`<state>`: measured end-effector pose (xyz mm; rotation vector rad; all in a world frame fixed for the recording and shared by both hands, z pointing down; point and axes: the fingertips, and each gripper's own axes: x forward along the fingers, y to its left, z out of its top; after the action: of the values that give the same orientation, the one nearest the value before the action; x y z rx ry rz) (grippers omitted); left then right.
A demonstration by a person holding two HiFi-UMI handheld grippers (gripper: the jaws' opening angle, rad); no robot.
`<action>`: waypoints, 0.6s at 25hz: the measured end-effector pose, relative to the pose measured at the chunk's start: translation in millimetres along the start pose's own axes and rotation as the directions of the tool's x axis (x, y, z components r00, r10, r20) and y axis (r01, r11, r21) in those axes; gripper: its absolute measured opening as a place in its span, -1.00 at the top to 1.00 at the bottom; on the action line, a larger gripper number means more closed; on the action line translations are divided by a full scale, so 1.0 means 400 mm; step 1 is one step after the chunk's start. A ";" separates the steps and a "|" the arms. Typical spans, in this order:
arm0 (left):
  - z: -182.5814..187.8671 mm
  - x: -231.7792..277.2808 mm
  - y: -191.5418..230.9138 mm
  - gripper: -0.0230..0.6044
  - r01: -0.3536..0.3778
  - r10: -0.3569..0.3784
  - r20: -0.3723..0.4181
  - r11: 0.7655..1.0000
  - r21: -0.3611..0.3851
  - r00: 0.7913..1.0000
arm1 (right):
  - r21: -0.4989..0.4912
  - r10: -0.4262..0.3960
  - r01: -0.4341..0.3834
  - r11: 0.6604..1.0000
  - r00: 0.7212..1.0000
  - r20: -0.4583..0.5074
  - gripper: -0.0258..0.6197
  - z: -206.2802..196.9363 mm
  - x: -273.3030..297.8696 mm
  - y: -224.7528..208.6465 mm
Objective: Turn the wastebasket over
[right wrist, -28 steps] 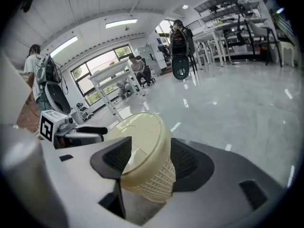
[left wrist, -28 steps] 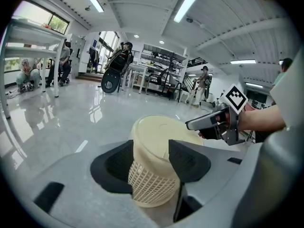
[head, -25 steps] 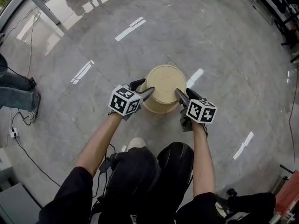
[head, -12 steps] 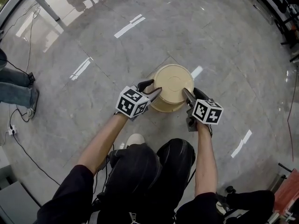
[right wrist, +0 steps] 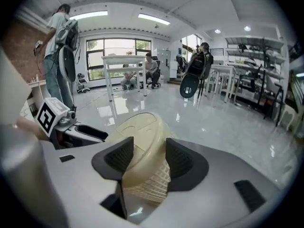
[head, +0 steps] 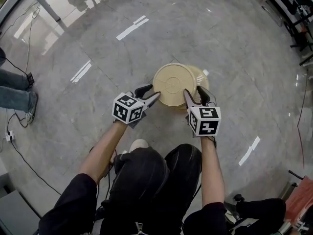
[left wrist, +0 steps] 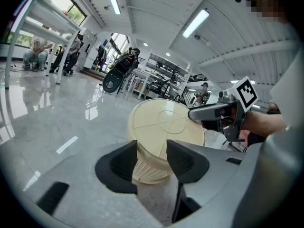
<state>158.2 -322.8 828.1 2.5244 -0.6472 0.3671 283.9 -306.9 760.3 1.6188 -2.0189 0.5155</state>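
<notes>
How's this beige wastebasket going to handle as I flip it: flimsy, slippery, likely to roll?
The wastebasket is probably light and somewhat flexible: its lattice wall looks thin. Round and tapered, it would likely roll in a curve if laid sideways. The glossy floor may let it slide.

wastebasket [head: 173, 83] mouth: hidden, turned away to the far side
person [head: 14, 94], left: cut off by the edge, legs only
</notes>
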 end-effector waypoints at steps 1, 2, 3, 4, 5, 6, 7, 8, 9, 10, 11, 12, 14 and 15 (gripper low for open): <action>-0.004 -0.013 0.009 0.31 -0.012 0.012 0.001 1.000 0.025 1.000 | -0.029 -0.008 0.009 1.000 1.000 0.011 0.25 0.009 0.005 0.020; -0.007 -0.025 0.018 0.34 -0.027 0.027 -0.004 0.998 0.059 1.000 | -0.052 -0.013 0.014 0.999 1.000 0.025 0.25 0.017 0.010 0.041; -0.010 -0.038 0.026 0.36 -0.043 0.044 -0.007 0.995 0.090 0.999 | -0.071 -0.014 0.017 0.997 0.999 0.038 0.25 0.024 0.015 0.062; -0.010 -0.054 0.034 0.36 -0.060 0.061 -0.004 0.992 0.108 0.998 | -0.088 -0.010 0.014 0.996 0.999 0.050 0.25 0.032 0.020 0.083; -0.004 -0.073 0.040 0.36 -0.077 0.077 0.011 0.990 0.115 0.997 | -0.103 -0.004 0.010 0.995 0.998 0.059 0.26 0.038 0.025 0.105; 0.009 -0.094 0.043 0.36 -0.095 0.091 0.037 0.989 0.116 0.995 | -0.116 0.004 0.004 0.993 0.998 0.066 0.27 0.044 0.030 0.126; 0.027 -0.116 0.041 0.36 -0.108 0.100 0.069 0.987 0.116 0.993 | -0.127 0.011 -0.001 0.992 0.997 0.072 0.27 0.049 0.035 0.145; 0.047 -0.135 0.036 0.36 -0.109 0.098 0.099 0.988 0.113 0.990 | -0.133 0.017 -0.006 0.991 0.997 0.078 0.27 0.055 0.038 0.163; 0.066 -0.148 0.029 0.36 -0.097 0.084 0.120 0.990 0.107 0.989 | -0.135 0.022 -0.010 0.991 0.996 0.085 0.28 0.060 0.042 0.180; 0.079 -0.154 0.022 0.36 -0.077 0.064 0.130 0.992 0.098 0.989 | -0.135 0.027 -0.014 0.991 0.995 0.093 0.29 0.065 0.045 0.195; 0.086 -0.155 0.018 0.36 -0.060 0.048 0.130 0.994 0.090 0.990 | -0.134 0.035 -0.022 0.991 0.994 0.100 0.30 0.067 0.046 0.211; 0.088 -0.154 0.016 0.36 -0.052 0.040 0.126 0.995 0.088 0.991 | -0.133 0.046 -0.032 0.991 0.993 0.105 0.33 0.068 0.047 0.227; 0.083 -0.152 0.018 0.36 -0.051 0.040 0.113 0.994 0.093 0.993 | -0.143 0.069 -0.053 0.988 0.992 0.109 0.34 0.066 0.048 0.260; 0.076 -0.153 0.020 0.36 -0.051 0.041 0.107 0.995 0.091 0.993 | -0.150 0.087 -0.070 0.986 0.990 0.107 0.35 0.064 0.048 0.278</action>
<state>106.3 -322.2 783.1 2.6355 -0.7459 0.2879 168.4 -312.2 752.7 1.5166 -2.1570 0.3007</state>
